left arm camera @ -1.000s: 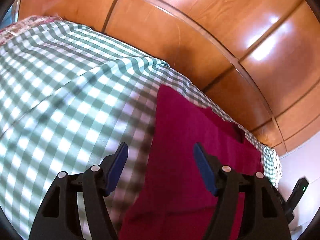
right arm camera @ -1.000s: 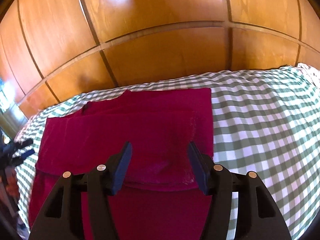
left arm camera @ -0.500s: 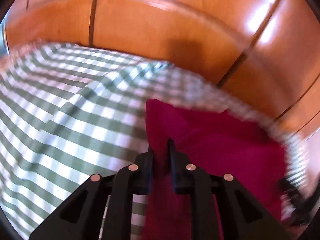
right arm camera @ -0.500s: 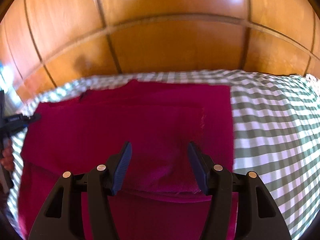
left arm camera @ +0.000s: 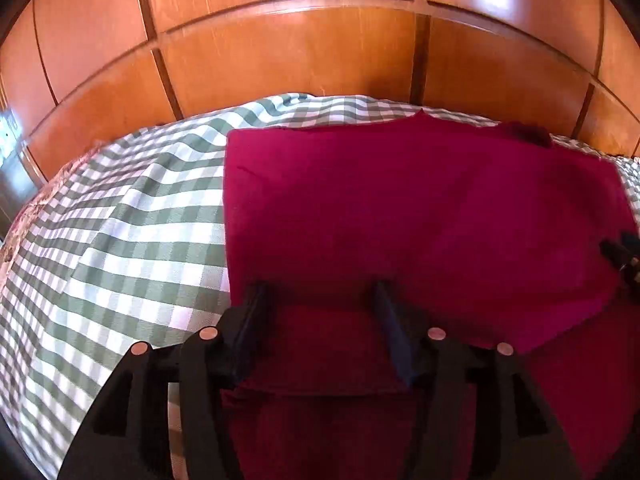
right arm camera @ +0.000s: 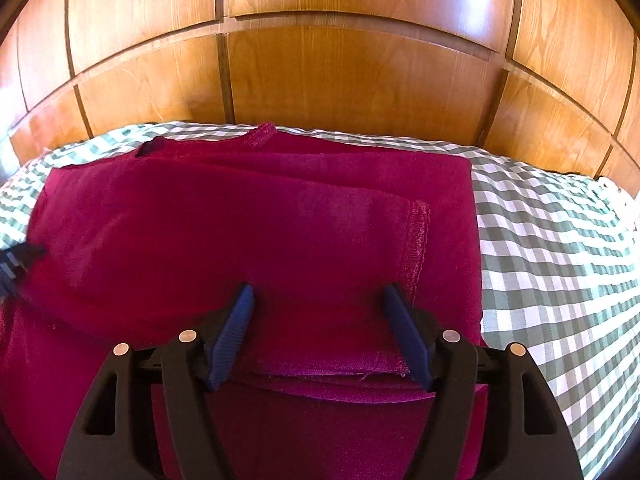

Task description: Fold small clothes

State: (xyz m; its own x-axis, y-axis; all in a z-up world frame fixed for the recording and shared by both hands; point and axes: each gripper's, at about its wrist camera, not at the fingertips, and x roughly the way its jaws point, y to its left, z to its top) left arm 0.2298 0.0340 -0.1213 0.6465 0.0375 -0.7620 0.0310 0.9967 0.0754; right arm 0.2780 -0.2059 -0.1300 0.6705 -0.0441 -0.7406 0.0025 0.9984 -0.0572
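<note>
A dark red garment (left arm camera: 420, 208) (right arm camera: 248, 216) lies flat on the green-and-white checked cloth (left arm camera: 132, 232) (right arm camera: 552, 248), with a sleeve folded over its body. My left gripper (left arm camera: 320, 292) hovers over the garment's left part, close to its left edge. Its jaws are opening and stand apart, with only cloth lying below them. My right gripper (right arm camera: 318, 292) stands over the folded sleeve near its stitched cuff (right arm camera: 418, 236). Those jaws are opening too, and the pads press on nothing. The right gripper's tip (left arm camera: 620, 256) shows at the right edge of the left wrist view.
A wall of wooden panels (left arm camera: 304, 64) (right arm camera: 352, 76) rises directly behind the checked surface. The cloth stretches away to the left in the left wrist view and to the right in the right wrist view. The left gripper's tip (right arm camera: 16, 260) shows at the left edge of the right wrist view.
The left gripper pinched shut at the garment's left edge half a second ago, then swung right over the garment and opened. The right gripper sank closer to the sleeve and widened.
</note>
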